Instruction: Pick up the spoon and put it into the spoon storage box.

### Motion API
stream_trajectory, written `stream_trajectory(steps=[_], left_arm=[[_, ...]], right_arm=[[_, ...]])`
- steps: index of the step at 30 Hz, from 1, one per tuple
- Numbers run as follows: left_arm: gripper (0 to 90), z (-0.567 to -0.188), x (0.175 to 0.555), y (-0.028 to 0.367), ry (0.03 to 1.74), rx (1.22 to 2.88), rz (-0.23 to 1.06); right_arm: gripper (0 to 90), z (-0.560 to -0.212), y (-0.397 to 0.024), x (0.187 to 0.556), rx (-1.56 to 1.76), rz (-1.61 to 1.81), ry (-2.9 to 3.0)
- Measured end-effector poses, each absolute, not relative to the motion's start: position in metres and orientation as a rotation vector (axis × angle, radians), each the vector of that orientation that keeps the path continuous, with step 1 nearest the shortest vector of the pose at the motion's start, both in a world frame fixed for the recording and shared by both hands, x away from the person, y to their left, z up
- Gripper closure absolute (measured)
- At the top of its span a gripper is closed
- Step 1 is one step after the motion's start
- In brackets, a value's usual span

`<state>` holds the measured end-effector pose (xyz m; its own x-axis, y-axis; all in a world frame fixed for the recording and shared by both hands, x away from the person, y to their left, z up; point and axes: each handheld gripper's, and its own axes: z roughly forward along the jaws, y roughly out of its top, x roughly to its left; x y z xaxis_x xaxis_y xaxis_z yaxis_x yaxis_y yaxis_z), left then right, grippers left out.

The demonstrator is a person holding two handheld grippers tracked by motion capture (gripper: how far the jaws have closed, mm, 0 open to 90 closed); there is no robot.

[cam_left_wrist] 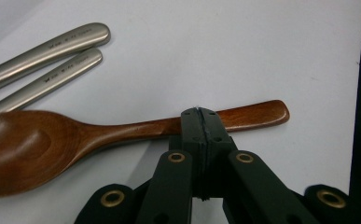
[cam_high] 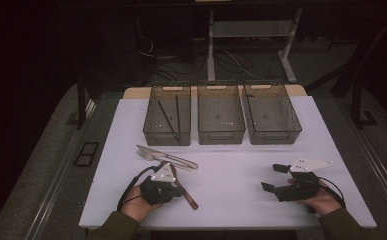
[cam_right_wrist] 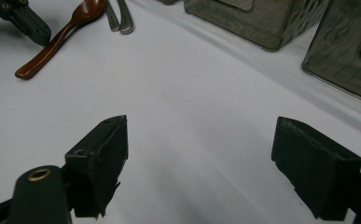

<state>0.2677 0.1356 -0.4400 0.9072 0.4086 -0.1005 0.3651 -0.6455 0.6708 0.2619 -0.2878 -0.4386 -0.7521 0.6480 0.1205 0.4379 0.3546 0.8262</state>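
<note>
Two grippers work here: our left gripper [cam_left_wrist: 200, 122] is clamped on the wooden spoon [cam_left_wrist: 75, 140] handle at the frame's lower centre, on the bench [cam_high: 231, 190]. Our right gripper [cam_right_wrist: 199, 163] stands apart. Next, we judge, comes lifting toward a basket [cam_high: 221, 137].

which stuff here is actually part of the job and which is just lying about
In the job:
- wooden spoon, handle at the shut left tongs
- metal fork and spoon beside it
- three mesh bins, the left one with chopsticks inside

Lying about:
- right tongs, open over bare table
- desk legs and cables behind
</note>
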Motion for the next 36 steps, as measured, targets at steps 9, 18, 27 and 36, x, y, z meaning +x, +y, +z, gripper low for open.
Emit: stream_trajectory(steps=[9,18,27,36], left_arm=[[89.2,-0.441,0.274,0.123,0.522,2.332,0.106],[89.2,-0.442,0.283,0.107,0.492,2.335,0.140],[89.3,-0.442,0.297,0.093,0.494,2.335,0.184],[89.3,-0.442,0.309,0.083,0.503,2.328,0.206]], right_arm=[[18.9,-0.439,-0.288,0.262,0.977,1.349,2.389],[18.9,-0.439,-0.288,0.262,0.977,1.348,2.388],[18.9,-0.438,-0.288,0.262,0.974,1.352,2.388],[18.9,-0.438,-0.288,0.262,0.975,1.353,2.388]])
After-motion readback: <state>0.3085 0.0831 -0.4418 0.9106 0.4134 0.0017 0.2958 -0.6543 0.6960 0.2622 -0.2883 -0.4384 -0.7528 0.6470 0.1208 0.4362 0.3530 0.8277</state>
